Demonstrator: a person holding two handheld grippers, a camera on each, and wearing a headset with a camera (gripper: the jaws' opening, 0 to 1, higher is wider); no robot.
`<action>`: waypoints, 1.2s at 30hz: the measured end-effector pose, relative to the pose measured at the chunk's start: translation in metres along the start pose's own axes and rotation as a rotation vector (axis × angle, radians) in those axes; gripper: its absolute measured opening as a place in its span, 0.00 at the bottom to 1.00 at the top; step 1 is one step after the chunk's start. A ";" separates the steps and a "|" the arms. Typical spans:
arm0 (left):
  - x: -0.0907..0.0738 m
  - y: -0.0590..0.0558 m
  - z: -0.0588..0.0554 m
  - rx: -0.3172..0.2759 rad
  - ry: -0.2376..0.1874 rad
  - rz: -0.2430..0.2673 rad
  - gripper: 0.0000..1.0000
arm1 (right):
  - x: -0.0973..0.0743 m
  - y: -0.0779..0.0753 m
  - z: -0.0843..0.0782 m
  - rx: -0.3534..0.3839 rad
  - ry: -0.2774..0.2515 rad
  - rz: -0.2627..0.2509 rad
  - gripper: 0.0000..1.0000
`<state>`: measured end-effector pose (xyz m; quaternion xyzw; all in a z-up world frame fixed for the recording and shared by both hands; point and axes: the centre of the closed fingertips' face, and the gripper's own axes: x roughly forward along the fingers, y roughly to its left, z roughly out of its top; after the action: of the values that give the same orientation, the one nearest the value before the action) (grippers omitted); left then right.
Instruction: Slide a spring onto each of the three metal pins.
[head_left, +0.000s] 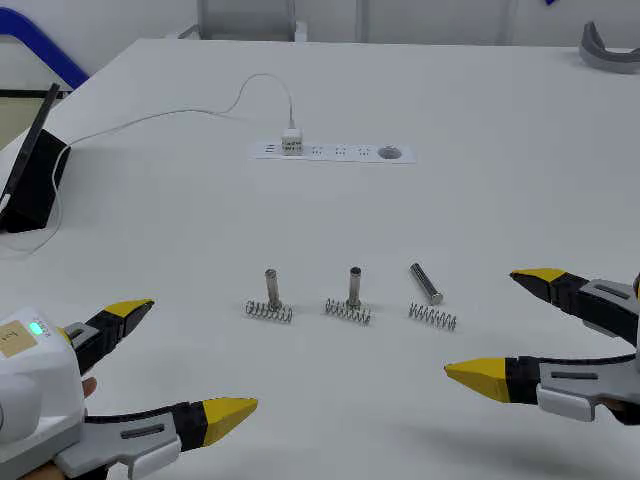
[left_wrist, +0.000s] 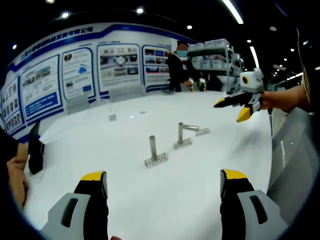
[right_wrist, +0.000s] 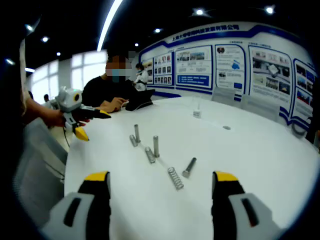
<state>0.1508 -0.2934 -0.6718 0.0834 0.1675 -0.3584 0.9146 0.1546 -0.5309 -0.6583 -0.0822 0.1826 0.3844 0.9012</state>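
- White table (head_left: 480, 100) carries three metal pins in a row near its middle.
- Two stand upright, the left pin (head_left: 272, 283) and the middle pin (head_left: 354, 285). The right pin (head_left: 426, 283) lies on its side.
- On the near side of each pin a spring lies flat on the table: left spring (head_left: 269, 312), middle spring (head_left: 347, 312), right spring (head_left: 432, 317).
- Yellow-tipped left gripper (head_left: 190, 358) hovers at the near left, jaws spread wide and empty, well apart from the pins.
- Yellow-tipped right gripper (head_left: 497, 323) hovers at the near right, jaws likewise released and holding nothing.
- Far beyond the pins sits a power strip (head_left: 335, 152) with a plug (head_left: 291, 141). Its cable (head_left: 240, 95) runs left towards a black device (head_left: 30, 175).
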 end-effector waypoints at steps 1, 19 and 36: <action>0.000 0.000 0.000 -0.001 -0.001 -0.002 0.95 | 0.000 0.000 0.000 0.001 0.002 -0.001 0.85; 0.005 -0.003 0.000 -0.004 -0.005 -0.011 0.95 | -0.002 -0.006 -0.001 0.013 0.012 -0.017 0.82; 0.006 -0.006 0.004 0.000 -0.015 -0.013 0.95 | 0.002 -0.023 0.009 0.009 0.050 -0.045 0.72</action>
<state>0.1518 -0.3019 -0.6708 0.0797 0.1612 -0.3651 0.9135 0.1750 -0.5428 -0.6511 -0.0919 0.2050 0.3611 0.9051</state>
